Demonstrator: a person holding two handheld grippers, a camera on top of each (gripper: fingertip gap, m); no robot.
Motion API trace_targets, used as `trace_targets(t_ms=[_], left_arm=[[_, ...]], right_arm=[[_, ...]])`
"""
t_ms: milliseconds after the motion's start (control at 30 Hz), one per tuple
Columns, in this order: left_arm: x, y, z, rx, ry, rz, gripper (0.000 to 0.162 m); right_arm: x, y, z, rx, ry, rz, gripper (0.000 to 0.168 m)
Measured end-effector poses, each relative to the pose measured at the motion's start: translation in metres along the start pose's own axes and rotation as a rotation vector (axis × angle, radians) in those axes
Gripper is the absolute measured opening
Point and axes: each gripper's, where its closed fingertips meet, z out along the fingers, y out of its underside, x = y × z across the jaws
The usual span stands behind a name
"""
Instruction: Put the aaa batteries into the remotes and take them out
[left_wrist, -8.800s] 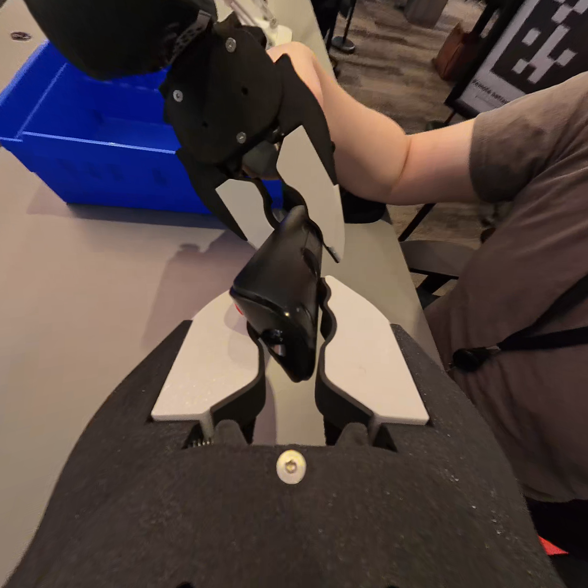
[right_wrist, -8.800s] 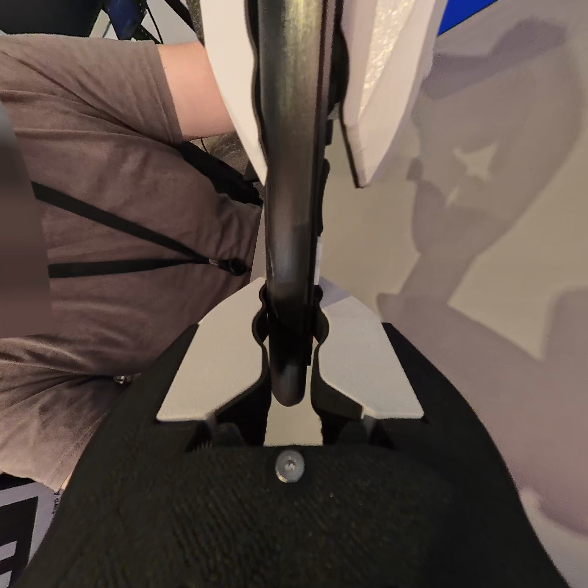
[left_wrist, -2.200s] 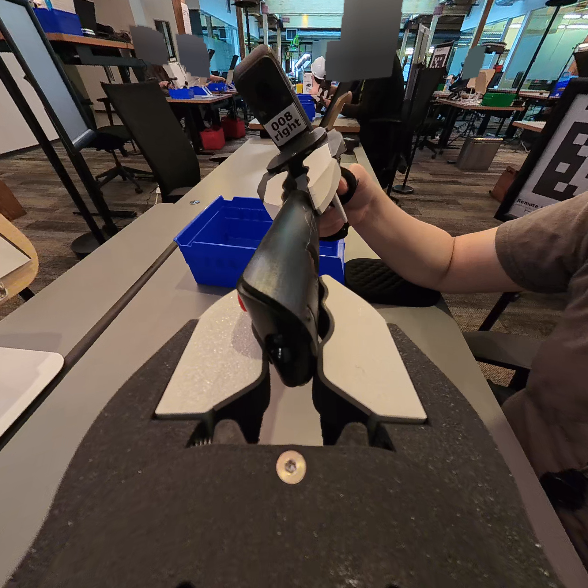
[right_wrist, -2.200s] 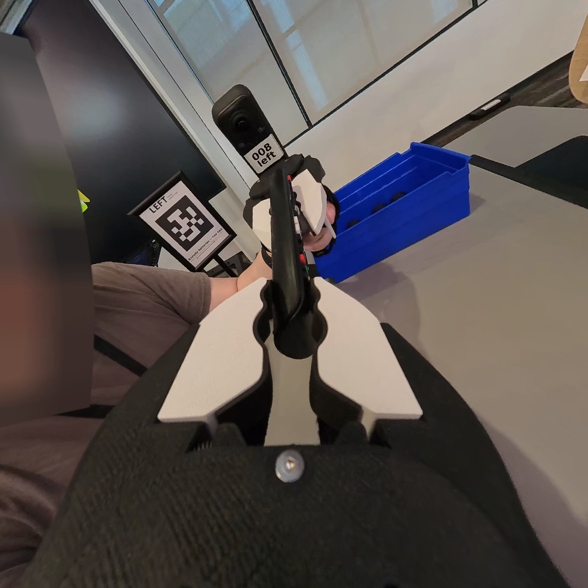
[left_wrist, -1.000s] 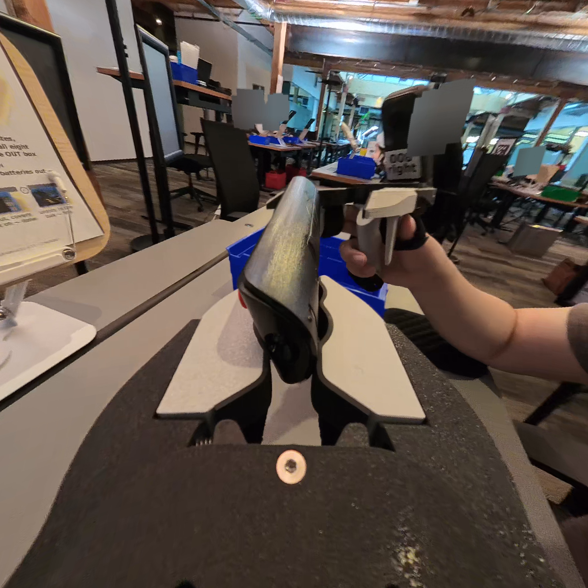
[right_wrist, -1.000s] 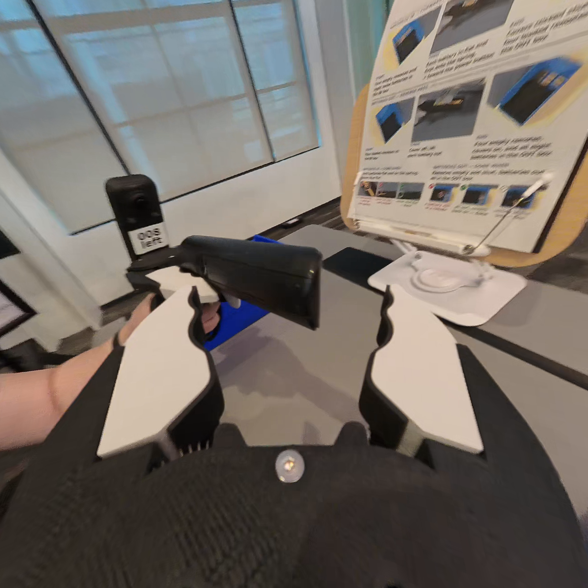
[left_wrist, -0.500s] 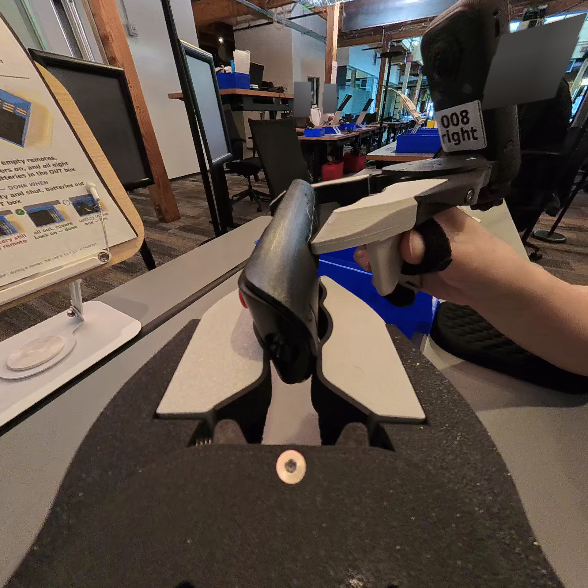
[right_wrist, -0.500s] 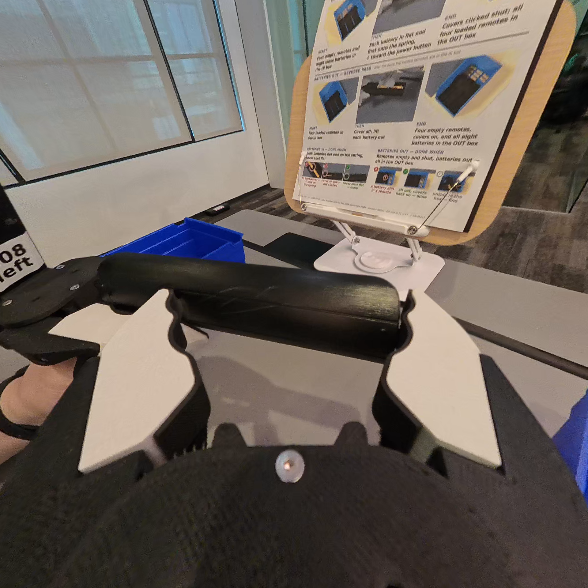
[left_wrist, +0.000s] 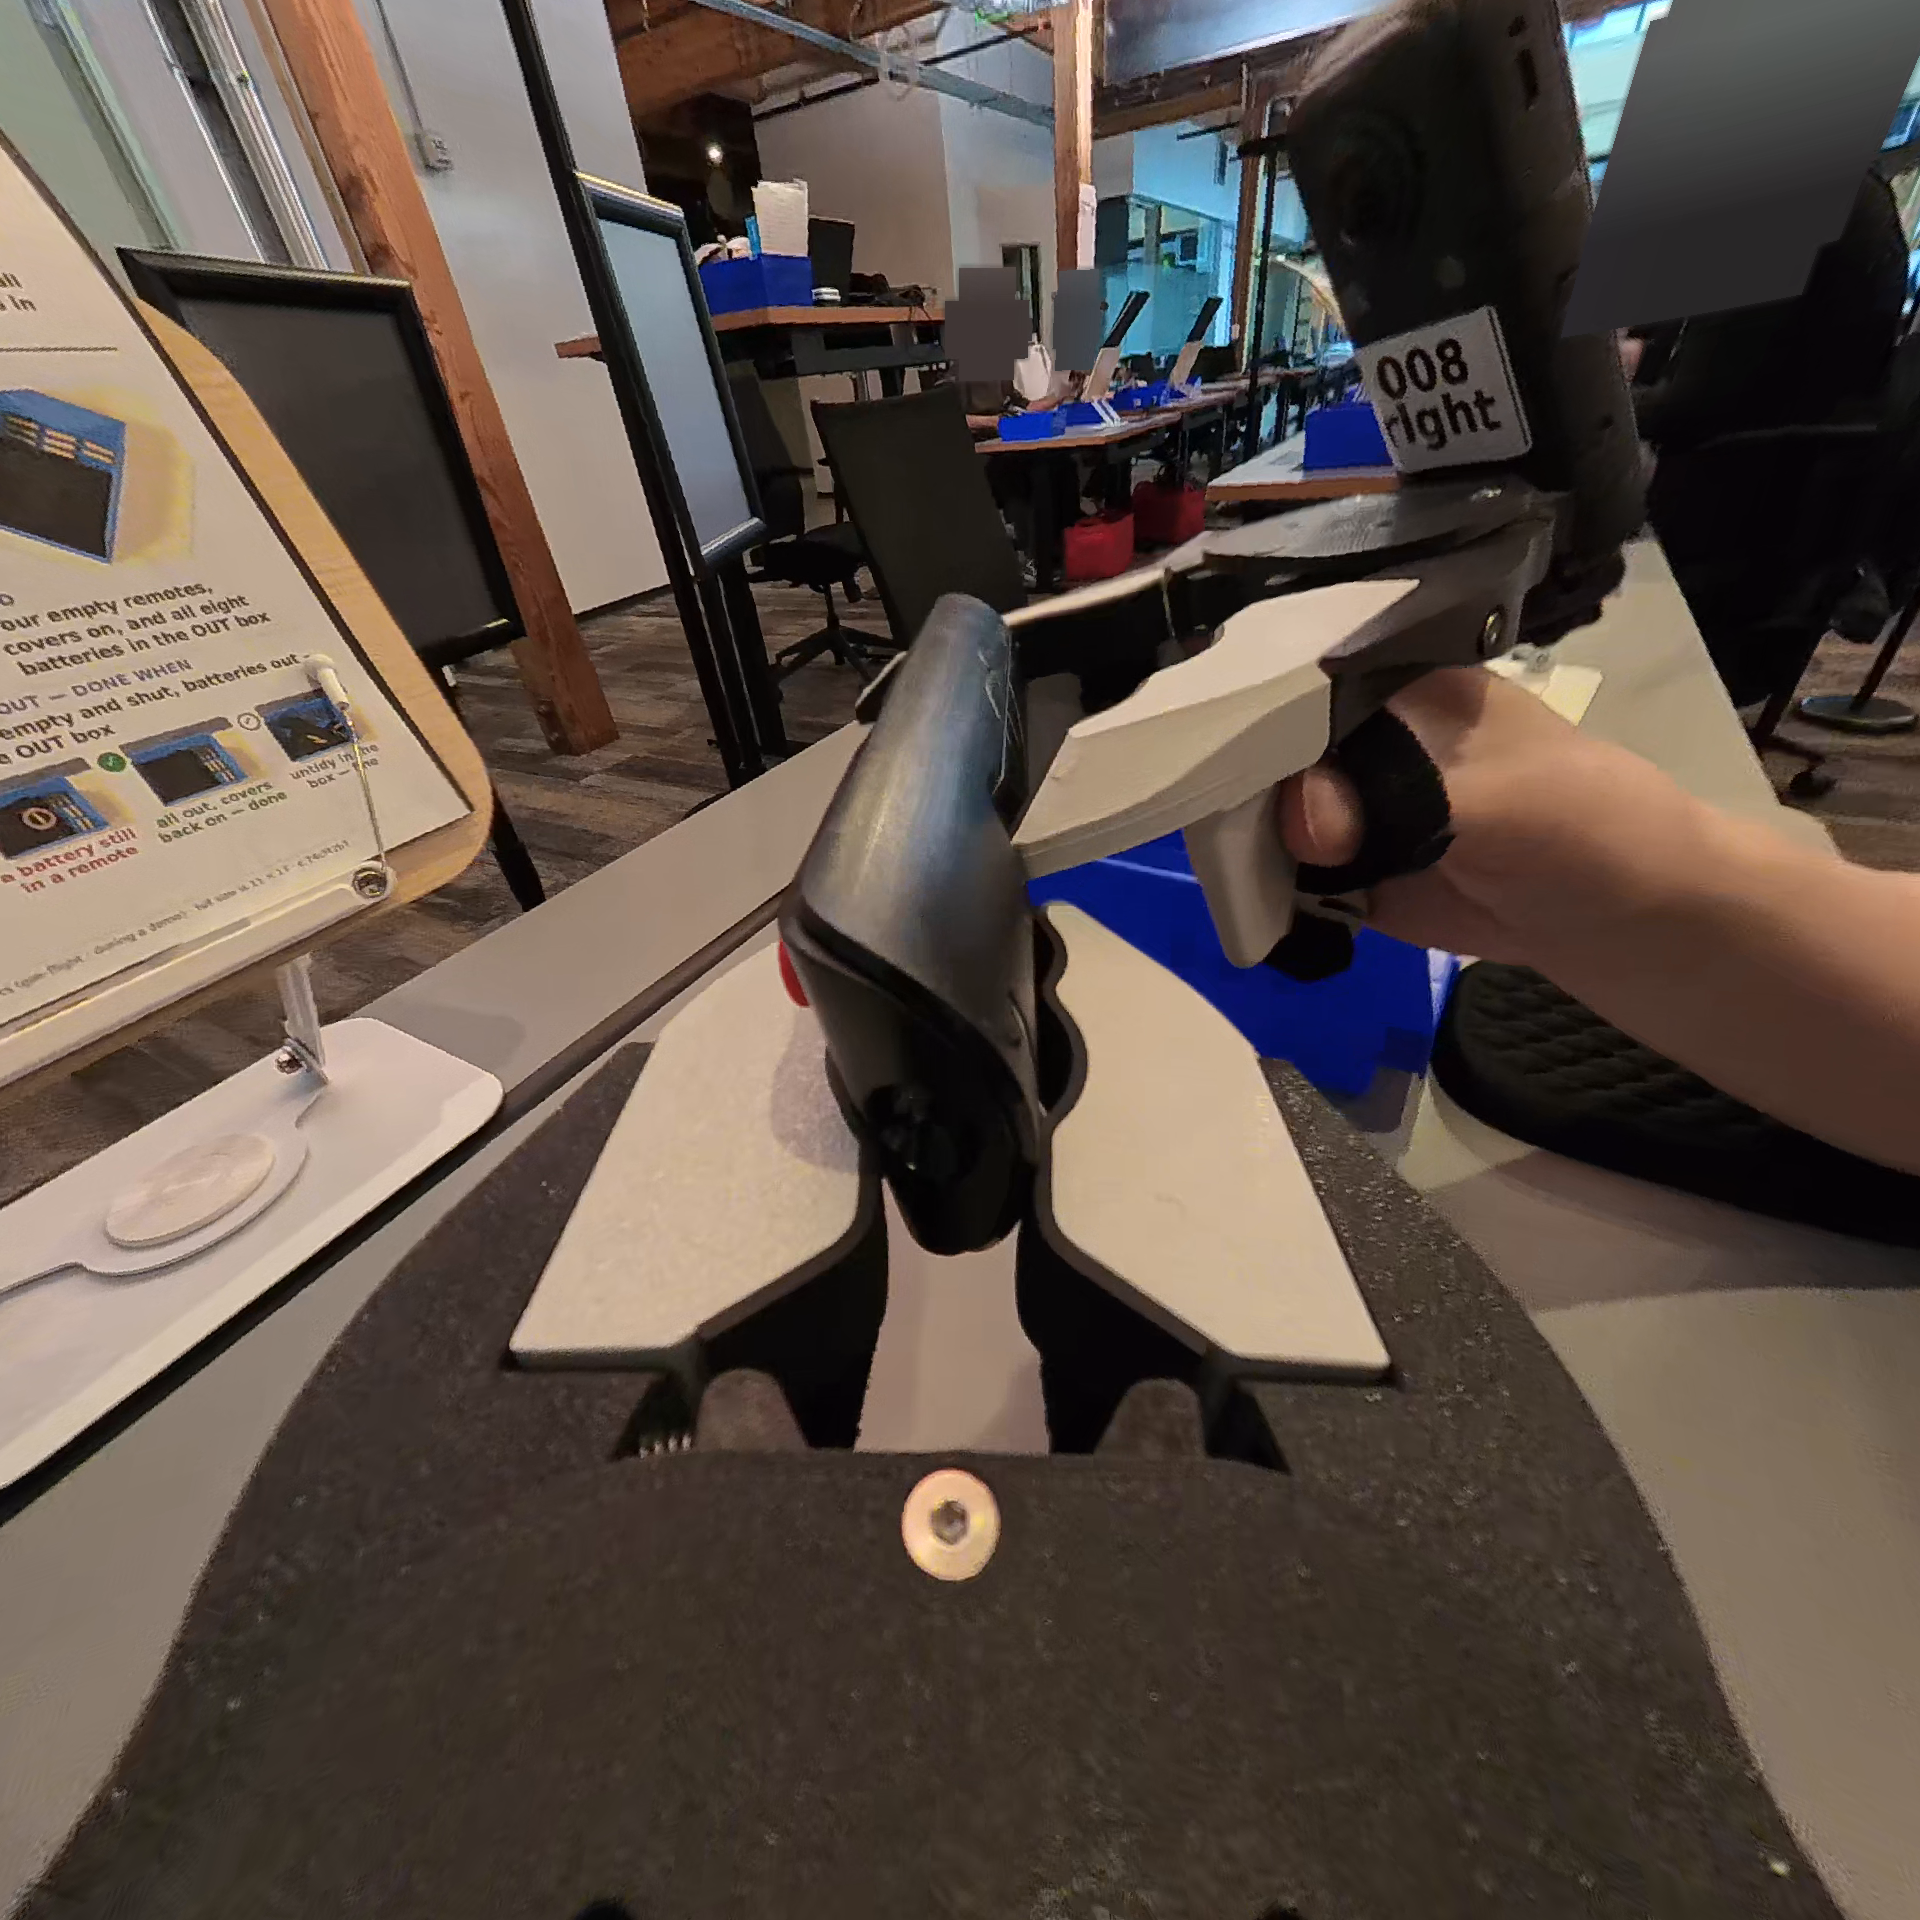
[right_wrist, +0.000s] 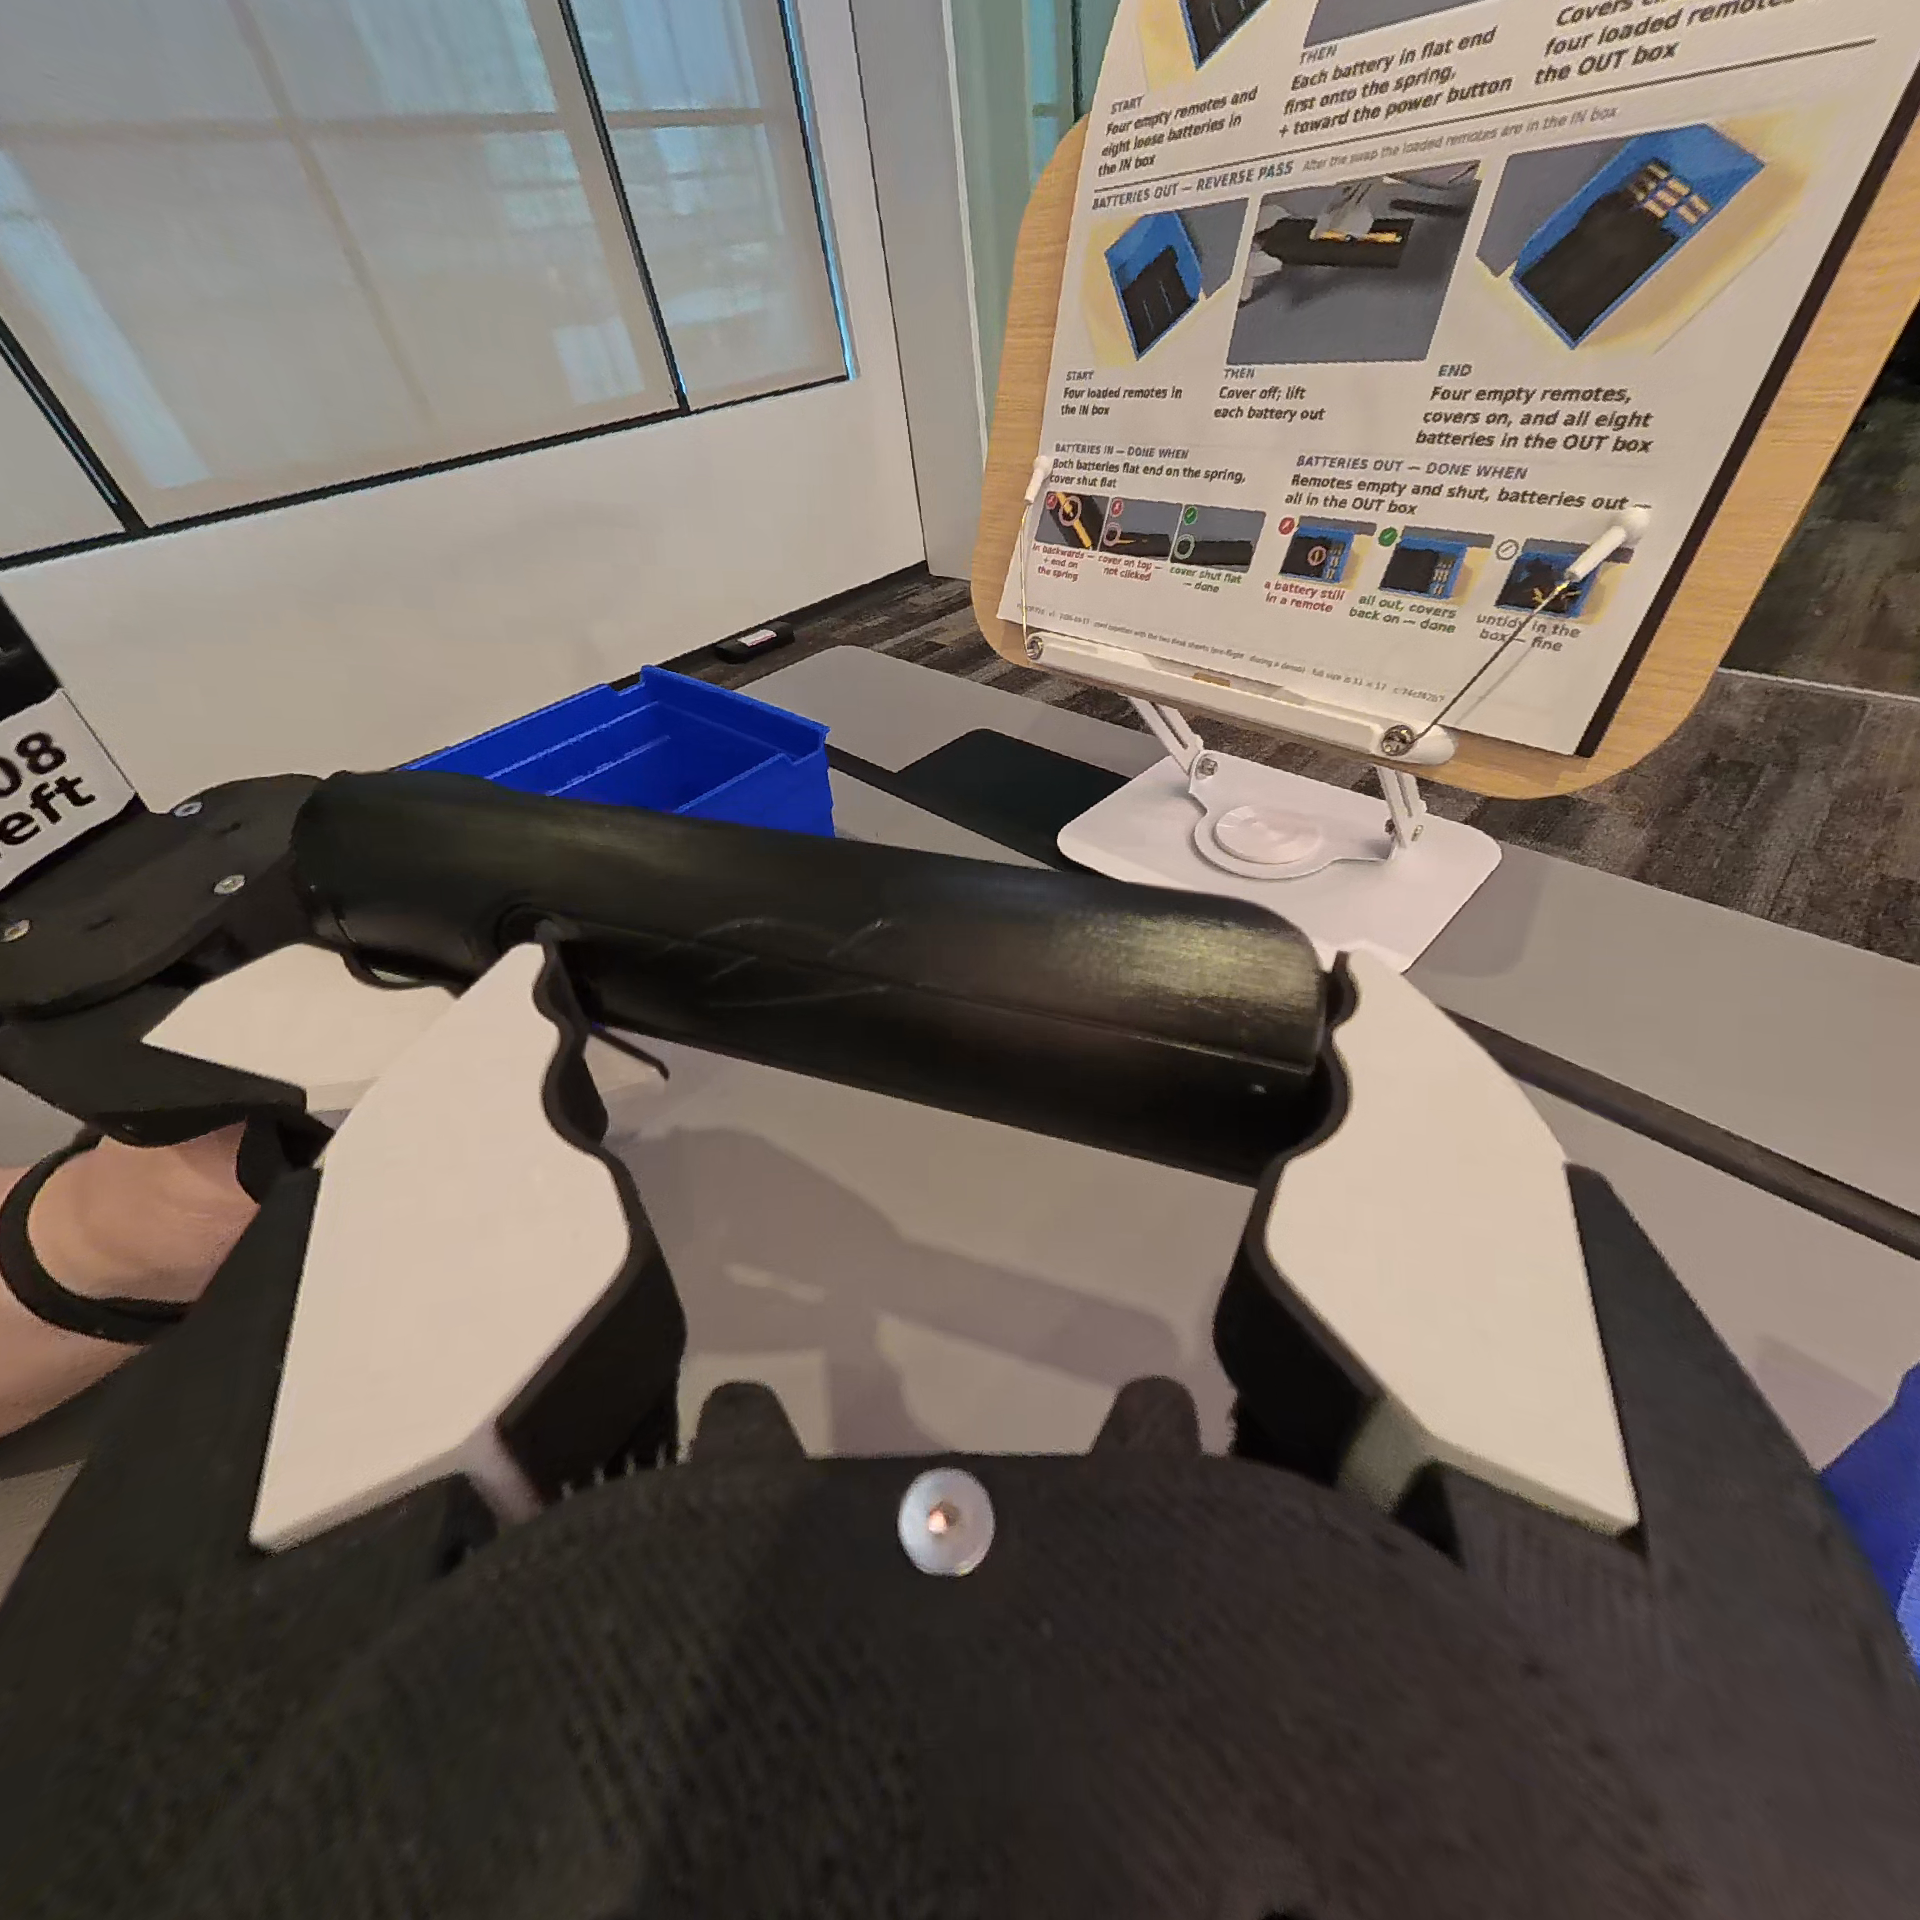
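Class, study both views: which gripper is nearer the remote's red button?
Left. The left gripper is clamped on the remote right beside the red button. The right gripper sits open at the remote's far end.

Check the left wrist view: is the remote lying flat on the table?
No. The remote is held up off the table, pinched at its near end by the left hand-held gripper.

Wrist cameras close, facing each other; share remote (left_wrist: 914, 935).
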Motion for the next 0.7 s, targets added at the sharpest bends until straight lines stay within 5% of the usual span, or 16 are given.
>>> trace_targets(t_ms=[700], left_arm=[[0.008,-0.003,0.001,0.022,0.017,-0.02,0.024]], right_arm=[[-0.001,-0.012,-0.009,0.028,-0.008,-0.091,0.126]])
